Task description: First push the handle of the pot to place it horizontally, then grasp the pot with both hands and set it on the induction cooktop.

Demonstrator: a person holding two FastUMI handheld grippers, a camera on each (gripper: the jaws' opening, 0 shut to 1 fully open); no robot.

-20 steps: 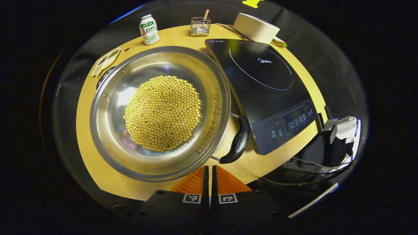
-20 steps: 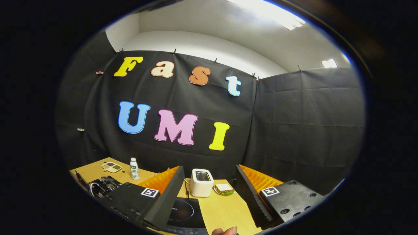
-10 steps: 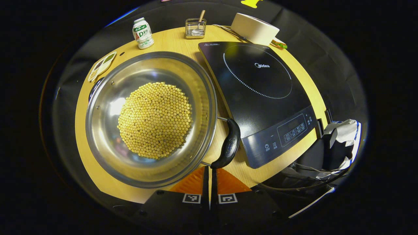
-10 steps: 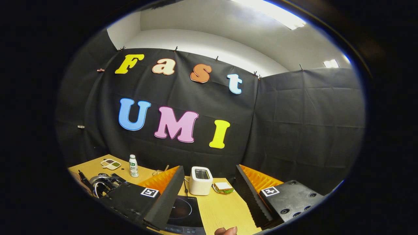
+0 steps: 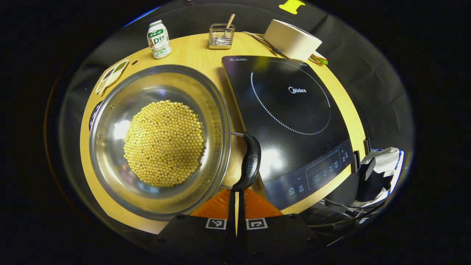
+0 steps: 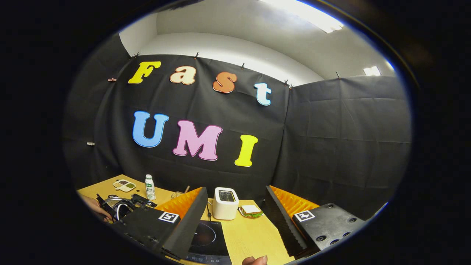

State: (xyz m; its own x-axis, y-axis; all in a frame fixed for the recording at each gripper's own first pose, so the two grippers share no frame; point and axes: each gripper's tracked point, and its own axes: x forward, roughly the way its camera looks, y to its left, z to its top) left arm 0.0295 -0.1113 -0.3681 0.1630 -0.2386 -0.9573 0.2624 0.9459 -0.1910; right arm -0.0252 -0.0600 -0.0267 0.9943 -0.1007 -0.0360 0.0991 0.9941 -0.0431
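Presently the left gripper (image 5: 236, 193), fingers closed and empty, sits at the near end of the pot (image 5: 158, 141) handle (image 5: 250, 162), evidently for pushing. Pot rests on the surface beside the induction cooktop (image 5: 290, 110); the right gripper (image 6: 235, 217) hangs wide open, waiting.

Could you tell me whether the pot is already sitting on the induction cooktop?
No, the pot of beans rests on the wooden table beside the cooktop, whose ring is bare.

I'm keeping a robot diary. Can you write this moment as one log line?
stage: pushing handle | left gripper: shut, fingers at pot handle | right gripper: open, raised | pot: beside cooktop
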